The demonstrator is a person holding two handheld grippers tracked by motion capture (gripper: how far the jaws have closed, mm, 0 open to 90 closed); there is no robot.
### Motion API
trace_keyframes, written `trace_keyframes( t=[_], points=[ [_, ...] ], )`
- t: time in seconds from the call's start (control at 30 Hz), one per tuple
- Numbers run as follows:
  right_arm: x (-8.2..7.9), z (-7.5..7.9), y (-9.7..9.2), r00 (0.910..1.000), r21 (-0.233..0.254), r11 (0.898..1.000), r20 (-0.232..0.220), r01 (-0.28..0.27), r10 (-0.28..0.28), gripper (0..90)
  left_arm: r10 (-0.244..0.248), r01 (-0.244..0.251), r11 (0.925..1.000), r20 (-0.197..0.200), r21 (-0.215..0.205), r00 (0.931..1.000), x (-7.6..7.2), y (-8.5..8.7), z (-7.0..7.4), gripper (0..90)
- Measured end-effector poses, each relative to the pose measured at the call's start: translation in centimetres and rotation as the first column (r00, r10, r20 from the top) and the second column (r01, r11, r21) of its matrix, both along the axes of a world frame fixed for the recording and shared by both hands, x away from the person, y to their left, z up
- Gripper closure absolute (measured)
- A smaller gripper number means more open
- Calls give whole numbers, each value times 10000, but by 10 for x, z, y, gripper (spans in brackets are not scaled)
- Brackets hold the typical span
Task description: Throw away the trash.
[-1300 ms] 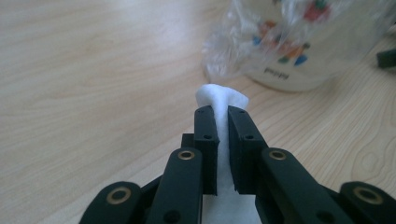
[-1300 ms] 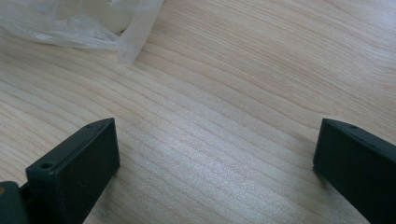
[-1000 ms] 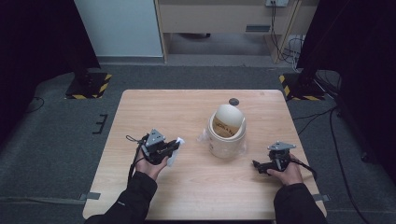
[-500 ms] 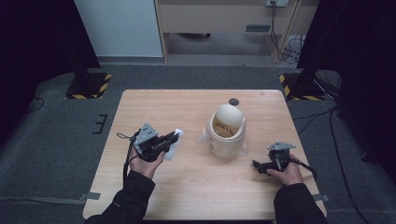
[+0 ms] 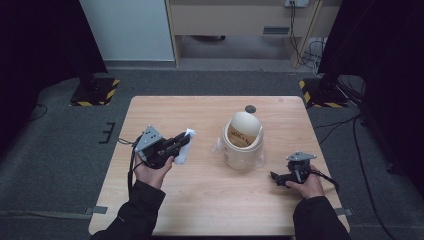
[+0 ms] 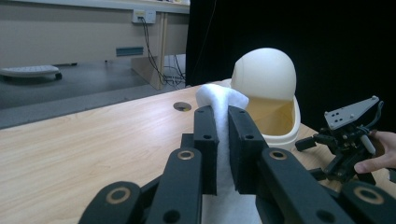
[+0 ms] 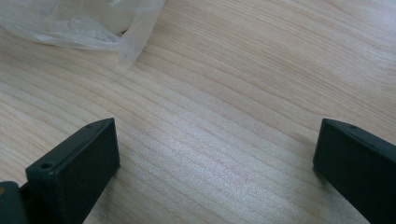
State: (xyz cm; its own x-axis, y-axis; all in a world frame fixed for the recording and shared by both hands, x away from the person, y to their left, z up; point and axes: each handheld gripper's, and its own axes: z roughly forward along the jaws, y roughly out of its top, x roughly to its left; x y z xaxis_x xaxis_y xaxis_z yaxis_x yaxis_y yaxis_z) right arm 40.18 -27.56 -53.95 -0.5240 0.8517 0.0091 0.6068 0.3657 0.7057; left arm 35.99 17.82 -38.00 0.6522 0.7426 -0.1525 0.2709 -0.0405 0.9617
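Tissue wad (image 6: 219, 100) pinched in left claw (image 5: 181, 142), held above table (image 5: 210, 200) left of bin (image 5: 243, 145). Right claw (image 5: 278, 178) wide, resting. Prob bin drop: keep pinch firm, aim at opening.

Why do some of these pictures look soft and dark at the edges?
High view: the table is lit evenly, while the room's far sides fall to black. Left gripper view: the jaws closest to the lens blur, the tissue and bin are clearer, and the background behind the bin is black. Right gripper view: a pale sheen lies on the wood, and the plastic bag looks hazy.
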Motion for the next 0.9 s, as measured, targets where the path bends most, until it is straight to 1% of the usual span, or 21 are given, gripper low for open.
trace_keyframes(
  t=[0.17, 0.4, 0.53, 0.63, 0.73, 0.9],
  points=[
    [0, 0, 0, 10000, -26, 10000, -4, -15, 15, 5, -50, 55, 9998, 301, -170, 9995, 3, -6, 8, 820],
    [0, 0, 0, 10000, -12, 10000, 5, -8, 8, 5, -223, 243, 9989, 509, -392, 9985, 14, -25, 15, 819],
    [0, 0, 0, 10000, -12, 10000, 4, -7, 7, 5, -329, 354, 9984, 563, -434, 9979, 21, -37, 16, 818],
    [0, 0, 0, 10000, -10, 10000, 1, -6, 6, 5, -441, 466, 9983, 673, -364, 9968, 25, -46, 16, 817],
    [0, 0, 0, 10000, -12, 10000, 5, -8, 8, 5, -466, 502, 9975, 709, -498, 9964, 30, -54, 15, 816],
    [0, 0, 0, 10000, -19, 10000, 0, -12, 12, 5, -544, 582, 9968, 680, -554, 9962, 35, -66, 10, 815]
  ],
)
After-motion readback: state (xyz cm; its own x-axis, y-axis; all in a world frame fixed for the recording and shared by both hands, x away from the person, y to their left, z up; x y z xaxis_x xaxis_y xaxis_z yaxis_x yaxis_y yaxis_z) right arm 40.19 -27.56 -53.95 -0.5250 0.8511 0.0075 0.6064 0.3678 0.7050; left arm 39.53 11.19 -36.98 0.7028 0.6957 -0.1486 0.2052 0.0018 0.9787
